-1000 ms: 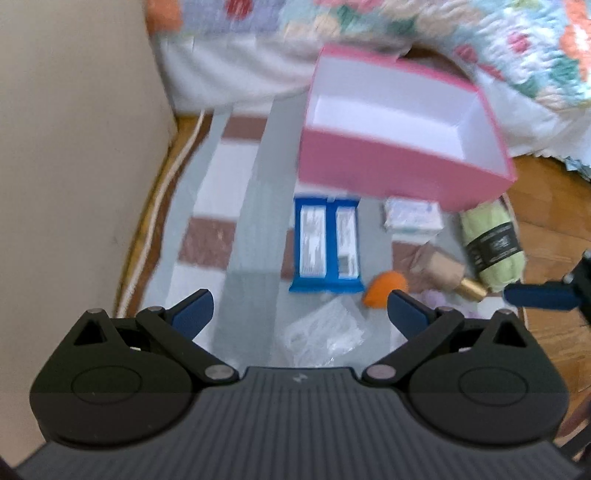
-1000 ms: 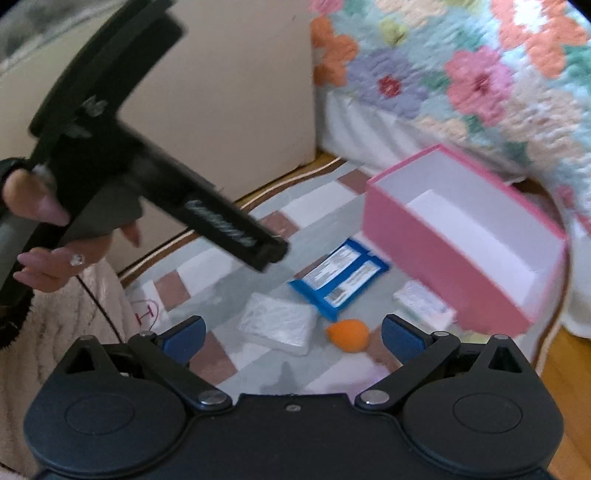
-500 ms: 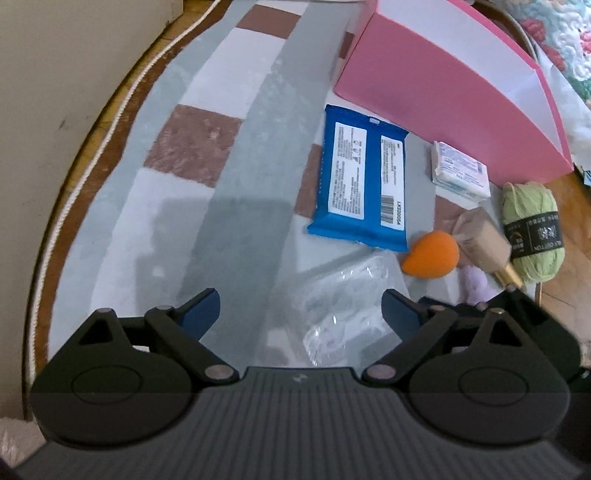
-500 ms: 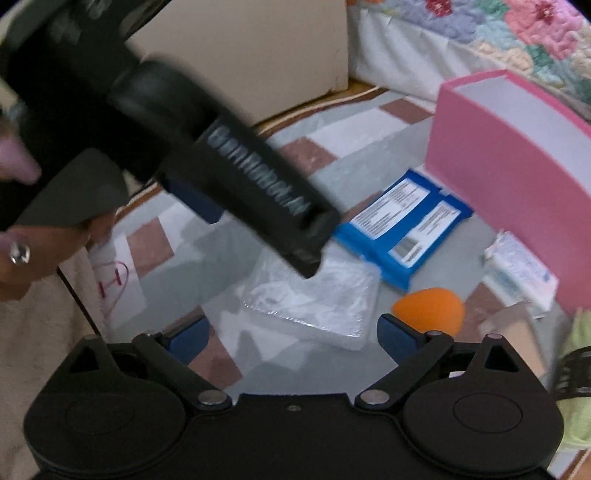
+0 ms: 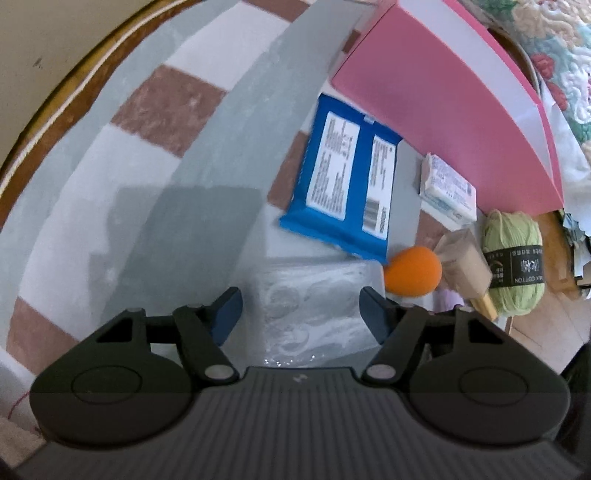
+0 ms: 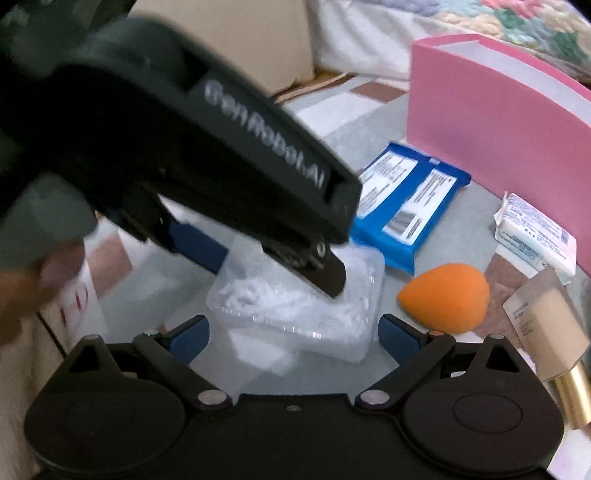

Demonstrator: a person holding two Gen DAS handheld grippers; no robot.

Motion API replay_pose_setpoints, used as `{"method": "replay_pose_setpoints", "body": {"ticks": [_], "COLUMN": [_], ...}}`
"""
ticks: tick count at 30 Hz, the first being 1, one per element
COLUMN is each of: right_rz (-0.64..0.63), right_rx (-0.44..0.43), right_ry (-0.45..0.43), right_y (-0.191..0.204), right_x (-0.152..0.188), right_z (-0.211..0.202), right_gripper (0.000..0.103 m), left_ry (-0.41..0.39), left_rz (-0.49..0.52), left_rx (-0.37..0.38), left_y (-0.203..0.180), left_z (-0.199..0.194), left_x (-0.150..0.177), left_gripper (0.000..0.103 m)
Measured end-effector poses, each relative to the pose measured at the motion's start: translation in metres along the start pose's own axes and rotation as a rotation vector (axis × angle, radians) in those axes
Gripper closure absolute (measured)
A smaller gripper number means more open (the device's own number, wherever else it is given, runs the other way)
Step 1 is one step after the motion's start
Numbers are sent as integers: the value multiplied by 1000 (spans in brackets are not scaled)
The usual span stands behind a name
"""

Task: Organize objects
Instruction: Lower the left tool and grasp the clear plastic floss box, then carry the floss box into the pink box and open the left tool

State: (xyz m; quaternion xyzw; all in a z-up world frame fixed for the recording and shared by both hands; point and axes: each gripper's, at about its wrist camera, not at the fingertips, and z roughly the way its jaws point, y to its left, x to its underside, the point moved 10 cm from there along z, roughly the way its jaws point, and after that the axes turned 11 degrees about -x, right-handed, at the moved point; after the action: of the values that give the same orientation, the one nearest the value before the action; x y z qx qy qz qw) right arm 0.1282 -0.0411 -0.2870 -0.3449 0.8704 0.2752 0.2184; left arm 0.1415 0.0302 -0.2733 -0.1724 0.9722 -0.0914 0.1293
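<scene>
A clear plastic packet (image 5: 310,306) of white items lies on the rug; it also shows in the right wrist view (image 6: 306,310). My left gripper (image 5: 301,314) is open and low, its fingers straddling the packet. My right gripper (image 6: 293,332) is open just behind the packet. Beyond lie a blue wipes pack (image 5: 347,188), an orange sponge (image 5: 413,273), a tissue packet (image 5: 448,192), a beige bottle (image 5: 467,266) and green yarn (image 5: 513,262). The open pink box (image 5: 443,99) stands at the back.
The checked rug (image 5: 155,177) covers a wooden floor; a beige wall (image 5: 44,40) is on the left. A flowered bedspread (image 6: 517,22) hangs behind the box. The left tool's black body (image 6: 207,147) fills the right wrist view's left half.
My left gripper has come down and forward onto the clear packet and its fingers have narrowed. My right gripper has moved closer to the packet and the sponge.
</scene>
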Motion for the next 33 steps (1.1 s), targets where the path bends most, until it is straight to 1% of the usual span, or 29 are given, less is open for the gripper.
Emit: {"method": "replay_pose_setpoints", "body": {"ticks": [2, 3, 4, 7, 8, 10, 11, 14, 18, 22, 27, 30, 33], "right_rz": [47, 45, 27, -100, -114, -70, -66, -57, -9, -19, -12, -37, -81], "right_rx": [-8, -4, 5, 85, 98, 95, 101, 119, 81, 65, 65, 78, 109], "right_ry": [-27, -28, -24, 30, 33, 40, 45, 48, 38, 39, 48, 59, 44], "right_y": [-5, -5, -4, 5, 6, 4, 4, 2, -2, 1, 4, 11, 9], "right_x": [-3, -4, -3, 3, 4, 4, 5, 7, 7, 11, 6, -1, -1], "right_z": [0, 1, 2, 8, 7, 4, 2, -6, -15, -23, -44, -55, -69], "right_gripper": [3, 2, 3, 6, 7, 9, 10, 20, 22, 22, 22, 22, 22], "left_ry": [-9, -9, -8, 8, 8, 3, -2, -23, -23, -11, -49, -72, -109], "left_rz": [-9, -9, -12, -20, -16, 6, 9, 22, 34, 50, 112, 162, 215], "left_rx": [12, 21, 26, 38, 41, 36, 28, 20, 27, 49, 76, 98, 116], "left_y": [2, 2, 3, 5, 4, 1, -1, -2, -2, -5, -19, -30, -45], "left_z": [1, 0, 0, 0, 0, 0, 1, -1, -6, -12, -33, -53, -76], "left_x": [-1, -1, -1, 2, 3, 5, 5, 4, 9, 17, 24, 26, 22], "left_gripper": [35, 36, 37, 38, 39, 40, 42, 46, 49, 49, 49, 49, 49]}}
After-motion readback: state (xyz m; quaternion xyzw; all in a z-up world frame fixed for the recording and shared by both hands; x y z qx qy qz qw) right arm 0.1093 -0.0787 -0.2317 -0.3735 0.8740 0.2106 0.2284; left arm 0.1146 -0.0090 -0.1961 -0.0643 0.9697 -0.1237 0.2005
